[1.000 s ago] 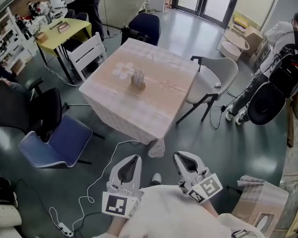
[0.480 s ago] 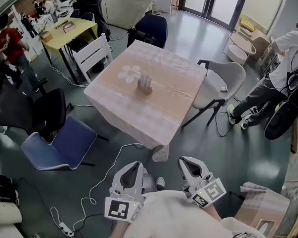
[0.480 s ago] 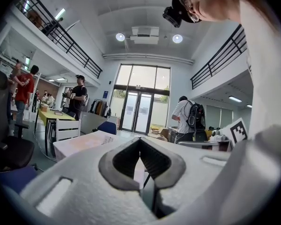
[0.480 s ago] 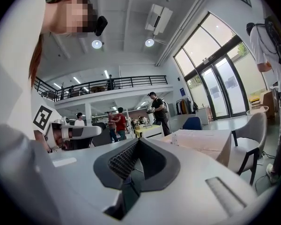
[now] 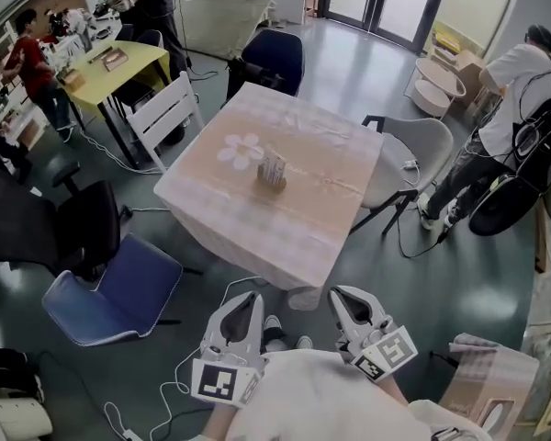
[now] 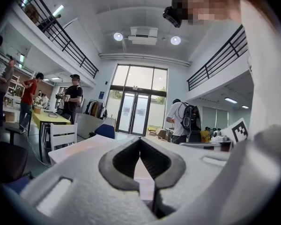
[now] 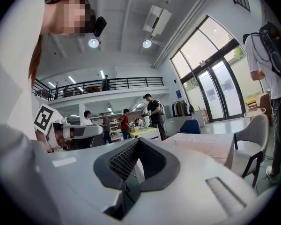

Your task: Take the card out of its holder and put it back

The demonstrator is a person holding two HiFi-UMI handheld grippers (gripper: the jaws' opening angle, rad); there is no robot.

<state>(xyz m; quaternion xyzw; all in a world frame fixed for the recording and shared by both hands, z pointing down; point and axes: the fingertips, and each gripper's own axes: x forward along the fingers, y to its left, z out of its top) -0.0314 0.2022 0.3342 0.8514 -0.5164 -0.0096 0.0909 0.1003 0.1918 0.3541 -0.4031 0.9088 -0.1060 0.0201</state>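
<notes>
The card holder (image 5: 273, 171), a small clear stand with cards upright in it, sits near the middle of the square table (image 5: 331, 237) under a pale pink cloth. Both grippers are held close to the person's chest, well short of the table's near corner. My left gripper (image 5: 248, 295) is shut with nothing between its pads. My right gripper (image 5: 339, 293) is shut and empty too. In the left gripper view the left gripper's (image 6: 140, 140) tips meet over the tabletop (image 6: 84, 146). In the right gripper view the right gripper's (image 7: 138, 141) tips also meet; the table (image 7: 206, 146) lies ahead.
Chairs ring the table: a grey one (image 5: 413, 150) at right, a white one (image 5: 165, 113) at left, a navy one (image 5: 271, 58) behind, a blue seat (image 5: 115, 292) at near left. Cables (image 5: 188, 361) trail on the floor. A person with a backpack (image 5: 523, 81) stands at right.
The head view has drawn closer to the table, so the holder sits lower in the frame. Both grippers stay shut at the chest. People in the background have shifted.
</notes>
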